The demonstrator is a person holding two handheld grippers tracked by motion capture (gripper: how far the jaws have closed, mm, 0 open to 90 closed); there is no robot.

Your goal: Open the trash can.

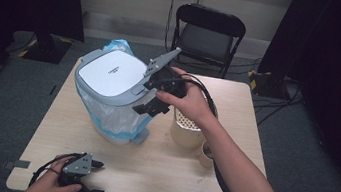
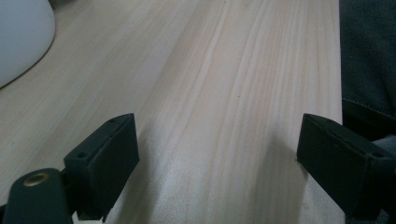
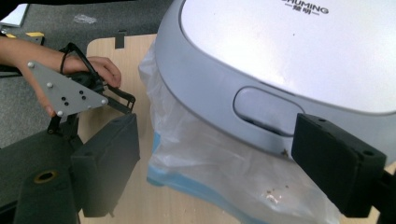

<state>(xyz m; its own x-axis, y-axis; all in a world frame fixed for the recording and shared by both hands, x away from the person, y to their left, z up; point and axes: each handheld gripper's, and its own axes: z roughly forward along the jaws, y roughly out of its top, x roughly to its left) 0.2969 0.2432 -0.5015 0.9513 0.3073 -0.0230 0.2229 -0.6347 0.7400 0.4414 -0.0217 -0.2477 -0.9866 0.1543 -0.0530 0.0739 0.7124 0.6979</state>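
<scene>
Bin [image 1: 111, 75] on pale wood table [image 1: 157, 175], toward the far left part of it, tilted so its white lid faces up and toward the camera, grey rim around the lid, clear liner bag [image 1: 105, 112] with a blue edge bulging out below the rim and hanging down the bin's side.

Left of and nearer than the bin, at the table's near edge: left gripper [image 1: 91, 178] in the person's left hand [image 1: 47, 187], resting low over bare wood, well apart from the bin. Jaws spread wide in the left gripper view, nothing between them but tabletop, a white rounded shape [image 2: 21, 37] at the upper left corner.

At the bin's right rim: right gripper [image 1: 150, 100] in the right hand [image 1: 188, 101], held above the table and pointed at the front edge of the lid. Jaws parted in the right gripper view, flanking the grey rim and its oval latch recess [image 3: 266, 109], liner bag below them; contact between pads and rim not clear, no pinch visible. Farther off in that view, the left hand and its grey three-cornered plate.

Right of the bin, partly under the right hand: cream perforated container [image 1: 186, 131]. Just right of that, a small cup [image 1: 207, 154]. Beyond the bin, past the table's far edge: black folding chair [image 1: 207, 33].
</scene>
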